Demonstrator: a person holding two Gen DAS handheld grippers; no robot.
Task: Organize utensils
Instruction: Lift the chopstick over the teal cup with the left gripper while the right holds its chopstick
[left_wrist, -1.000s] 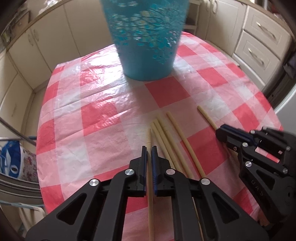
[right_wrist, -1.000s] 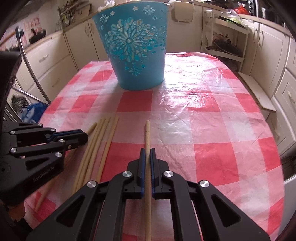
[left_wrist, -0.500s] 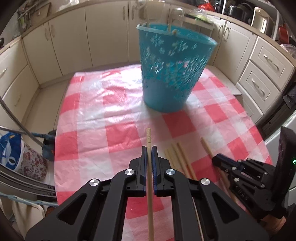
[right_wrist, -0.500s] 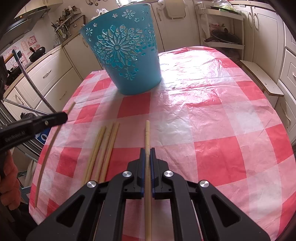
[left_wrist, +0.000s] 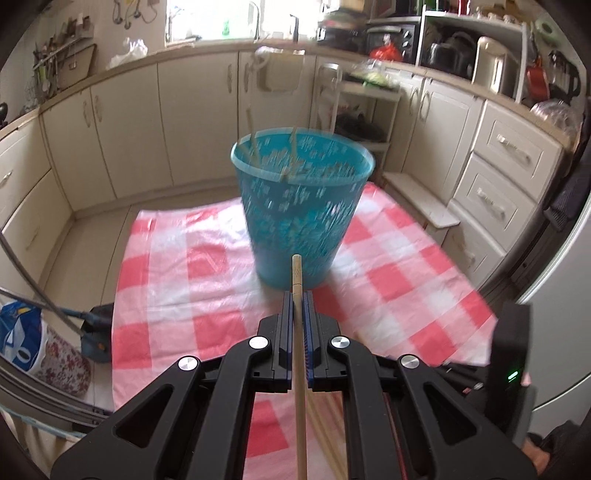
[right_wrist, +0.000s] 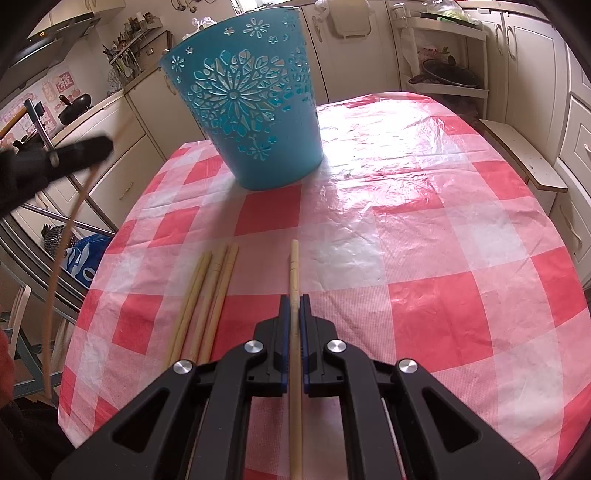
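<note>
A blue perforated bucket (right_wrist: 247, 110) stood on a surface covered with a red-and-white checked cloth (right_wrist: 424, 258). All positions here are given from that bucket.

The left gripper (left_wrist: 298, 295) hung in the air on the near side of the bucket, its fingers (left_wrist: 287, 314) closed on one bamboo chopstick (left_wrist: 297, 273), whose tip pointed at the bucket's lower wall. At least two chopsticks (left_wrist: 251, 136) already leaned inside the bucket, poking above its rim; the view was blurred there.

The right gripper (right_wrist: 294, 302) sat low over the cloth, farther from the bucket, its fingers (right_wrist: 284, 317) shut on a second chopstick (right_wrist: 294, 269) that seemed to rest on the cloth. A loose bundle of chopsticks (right_wrist: 210, 291) lay just left of it, well apart from the bucket.

The step appeared to be carrying the left chopstick to the bucket. To do it well, the tip likely needed to clear the rim, then tilt downward over the opening before release, so it would not strike the wall or tip the light bucket.
</note>
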